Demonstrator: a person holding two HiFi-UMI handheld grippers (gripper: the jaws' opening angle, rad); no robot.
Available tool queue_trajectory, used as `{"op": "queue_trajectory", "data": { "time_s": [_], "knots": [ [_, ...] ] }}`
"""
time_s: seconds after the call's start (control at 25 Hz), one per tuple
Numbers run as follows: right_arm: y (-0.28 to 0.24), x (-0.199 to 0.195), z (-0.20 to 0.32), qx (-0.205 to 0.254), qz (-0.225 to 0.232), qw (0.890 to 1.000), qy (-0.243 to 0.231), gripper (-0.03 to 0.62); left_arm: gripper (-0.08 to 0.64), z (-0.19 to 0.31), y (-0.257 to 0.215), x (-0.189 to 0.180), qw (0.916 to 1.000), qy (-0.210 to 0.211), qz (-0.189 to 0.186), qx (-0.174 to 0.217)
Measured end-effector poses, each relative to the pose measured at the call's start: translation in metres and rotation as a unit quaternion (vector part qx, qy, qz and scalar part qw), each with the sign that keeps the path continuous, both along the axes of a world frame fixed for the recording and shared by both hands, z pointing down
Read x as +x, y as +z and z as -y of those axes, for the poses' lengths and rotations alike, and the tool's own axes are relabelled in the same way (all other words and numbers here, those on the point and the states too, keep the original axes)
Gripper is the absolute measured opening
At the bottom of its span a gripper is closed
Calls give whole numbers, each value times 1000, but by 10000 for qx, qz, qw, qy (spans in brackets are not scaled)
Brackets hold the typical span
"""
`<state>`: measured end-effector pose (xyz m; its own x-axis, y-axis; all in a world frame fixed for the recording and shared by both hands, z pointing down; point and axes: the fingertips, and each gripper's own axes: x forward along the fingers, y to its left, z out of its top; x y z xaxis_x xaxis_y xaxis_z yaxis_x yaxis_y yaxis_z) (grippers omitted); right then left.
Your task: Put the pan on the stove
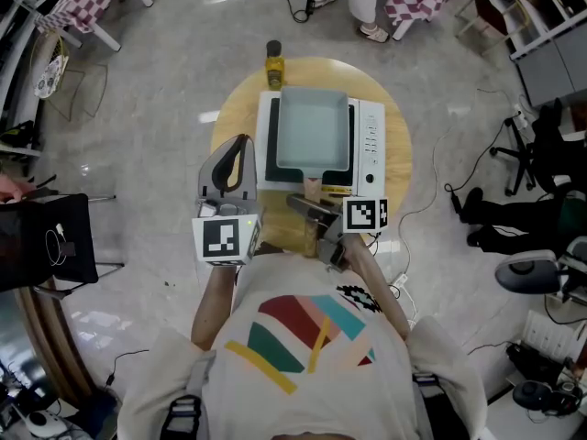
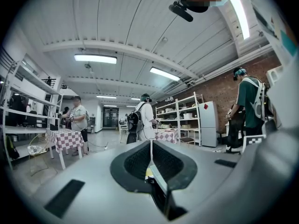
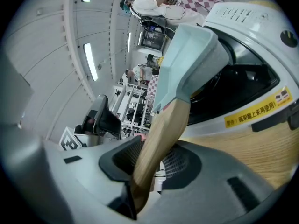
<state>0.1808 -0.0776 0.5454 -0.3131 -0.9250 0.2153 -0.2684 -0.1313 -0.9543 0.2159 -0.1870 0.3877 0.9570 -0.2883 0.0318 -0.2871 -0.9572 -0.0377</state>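
Your left tool (image 2: pixel 150 164), jaws together on nothing, hangs idle beside your right tool (image 3: pixel 148 164), which clamps the smooth, rounded wooden handle (image 3: pixel 159 139). Just ahead of that tool the pan (image 1: pixel 314 126), square, pale blue-green and straight-walled, lies over the glossy black glass of the white stove (image 1: pixel 371 140). It looks set down or nearly so, and only the release appears left. The round wood-grain tabletop (image 1: pixel 240 108) spreads beneath.
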Motion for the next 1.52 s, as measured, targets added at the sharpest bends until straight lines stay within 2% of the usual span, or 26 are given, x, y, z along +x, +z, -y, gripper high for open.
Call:
{"op": "queue_trajectory", "data": {
  "time_s": [0.4,0.48,1.0,1.52],
  "knots": [
    [11,-1,3,-116,35,9999,-9,98,12,-2,5,3,9999,26,110,-108],
    [13,-1,2,-127,50,9999,8,97,12,-1,6,3,10000,28,34,-58],
    [12,-1,3,17,90,9999,-59,106,12,-10,11,14,9996,152,147,-186],
    [6,-1,-1,254,145,9995,-130,172,12,-20,15,25,9991,231,276,-241]
  ]
}}
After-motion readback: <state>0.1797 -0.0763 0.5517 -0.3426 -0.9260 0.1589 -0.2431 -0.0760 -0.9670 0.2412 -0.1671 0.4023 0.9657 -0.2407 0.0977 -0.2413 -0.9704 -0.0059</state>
